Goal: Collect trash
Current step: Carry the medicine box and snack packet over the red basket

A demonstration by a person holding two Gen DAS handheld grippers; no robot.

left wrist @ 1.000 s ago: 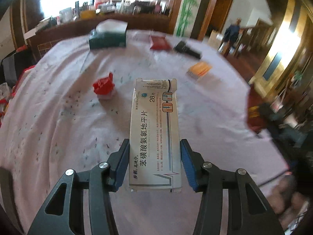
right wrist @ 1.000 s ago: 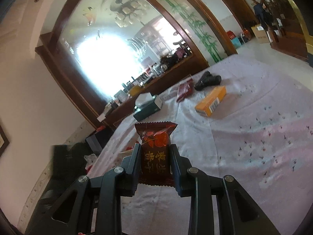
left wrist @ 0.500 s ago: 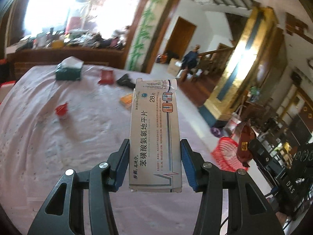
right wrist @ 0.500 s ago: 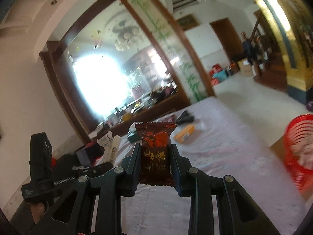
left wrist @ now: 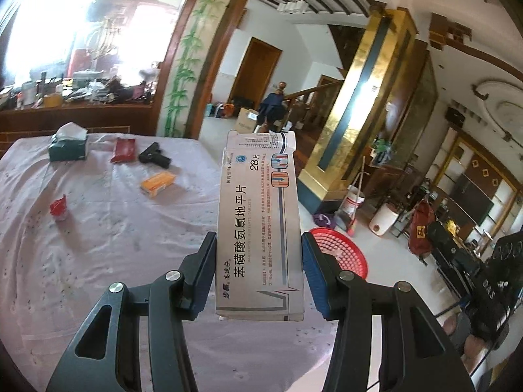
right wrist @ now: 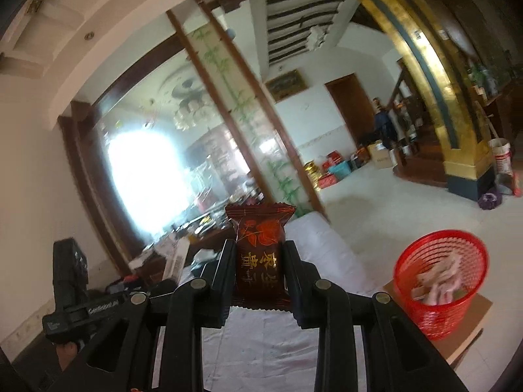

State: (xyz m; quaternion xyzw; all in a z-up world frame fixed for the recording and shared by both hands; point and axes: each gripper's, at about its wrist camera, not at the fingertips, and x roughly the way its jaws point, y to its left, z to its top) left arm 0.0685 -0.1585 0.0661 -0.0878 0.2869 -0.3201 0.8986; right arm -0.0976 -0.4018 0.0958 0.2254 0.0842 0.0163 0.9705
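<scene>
My left gripper (left wrist: 260,271) is shut on a long grey-white medicine box (left wrist: 260,225), held upright above the table edge. My right gripper (right wrist: 260,261) is shut on a dark brown snack wrapper (right wrist: 260,254) with red leaf print. A red mesh waste basket (right wrist: 439,281) stands on cardboard at the lower right of the right wrist view, with pale scraps inside. The same waste basket (left wrist: 340,251) peeks out behind the box in the left wrist view. The left gripper's body (right wrist: 70,294) shows at the lower left of the right wrist view.
On the pale floral tablecloth (left wrist: 98,245) lie a red crumpled wrapper (left wrist: 59,208), an orange box (left wrist: 157,183), a black object (left wrist: 154,155), a red packet (left wrist: 123,150) and a green tissue box (left wrist: 68,147). A person (left wrist: 271,111) stands far off by the stairs.
Both grippers rose and swung right, away from the table's middle, each keeping its item. The red basket came into view in both wrist views and grew larger.
</scene>
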